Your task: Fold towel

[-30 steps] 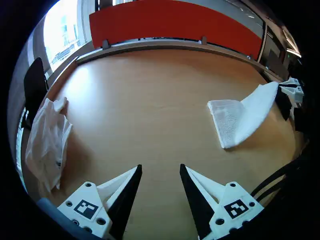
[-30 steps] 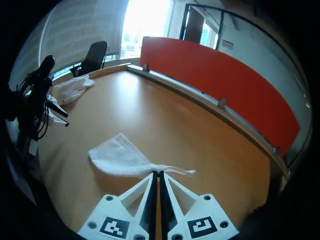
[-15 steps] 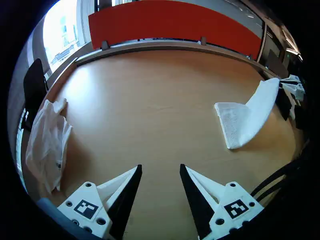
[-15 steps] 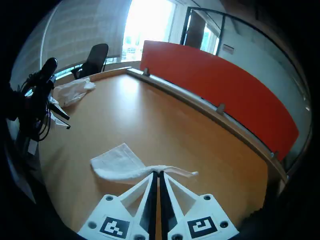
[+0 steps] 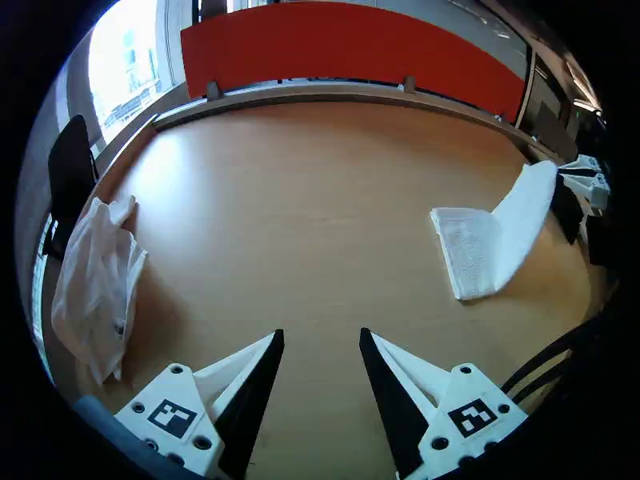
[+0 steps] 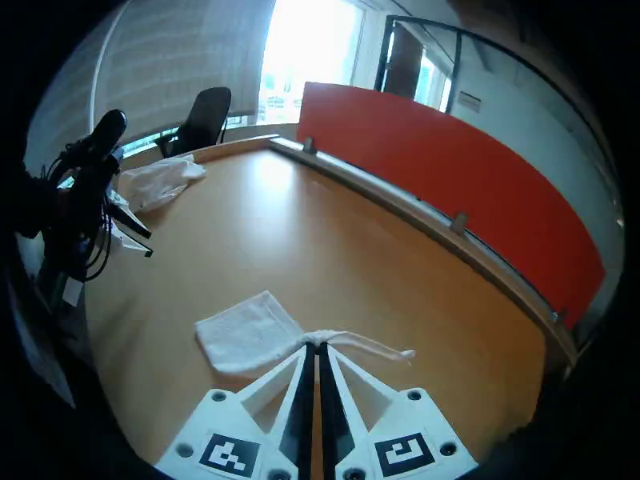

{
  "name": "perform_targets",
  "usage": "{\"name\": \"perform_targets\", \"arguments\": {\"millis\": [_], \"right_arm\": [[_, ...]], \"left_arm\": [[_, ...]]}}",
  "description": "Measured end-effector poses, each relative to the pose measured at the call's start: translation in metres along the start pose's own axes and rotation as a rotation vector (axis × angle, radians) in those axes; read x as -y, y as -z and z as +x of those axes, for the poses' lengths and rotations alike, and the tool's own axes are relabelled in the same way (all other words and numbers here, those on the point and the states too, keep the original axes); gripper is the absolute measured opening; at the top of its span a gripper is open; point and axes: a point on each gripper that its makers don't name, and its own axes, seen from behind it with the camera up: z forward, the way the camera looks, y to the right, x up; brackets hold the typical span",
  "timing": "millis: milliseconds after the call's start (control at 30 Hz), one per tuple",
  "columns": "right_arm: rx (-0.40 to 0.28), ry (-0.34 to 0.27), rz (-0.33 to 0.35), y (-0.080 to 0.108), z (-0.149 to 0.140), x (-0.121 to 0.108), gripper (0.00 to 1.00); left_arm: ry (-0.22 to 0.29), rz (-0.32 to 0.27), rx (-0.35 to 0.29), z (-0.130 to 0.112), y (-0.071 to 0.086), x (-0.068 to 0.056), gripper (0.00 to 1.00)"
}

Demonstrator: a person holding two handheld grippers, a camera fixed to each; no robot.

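A white towel (image 5: 490,240) lies partly folded on the wooden table (image 5: 320,200), at the right in the left gripper view. Its far end rises off the table to my right gripper (image 5: 578,180), which is shut on it. In the right gripper view the towel (image 6: 254,338) lies flat just ahead of the fingers, with a pinched corner at my right gripper (image 6: 316,349) and a loose tip trailing to the right. My left gripper (image 5: 318,344) stands open low over the table's near edge with nothing between its fingers. It appears far left as the left gripper (image 6: 132,232) in the right gripper view.
A crumpled white plastic bag (image 5: 96,280) lies at the table's left side, the same bag (image 6: 164,178) at far left in the right gripper view. A red partition (image 5: 344,44) runs along the table's far edge. A black chair (image 6: 200,120) stands by the window.
My right gripper has drawn the held towel end slightly away and lower, so the flat part looks shorter. The left gripper has stayed put, open.
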Motion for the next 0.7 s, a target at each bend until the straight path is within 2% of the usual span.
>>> {"name": "perform_targets", "arguments": {"millis": [700], "right_arm": [[0.022,0.031,0.116,-0.030,-0.005,0.062,0.06]], "left_arm": [[0.001,-0.004,-0.006,0.001,0.004,0.002,0.69]]}}
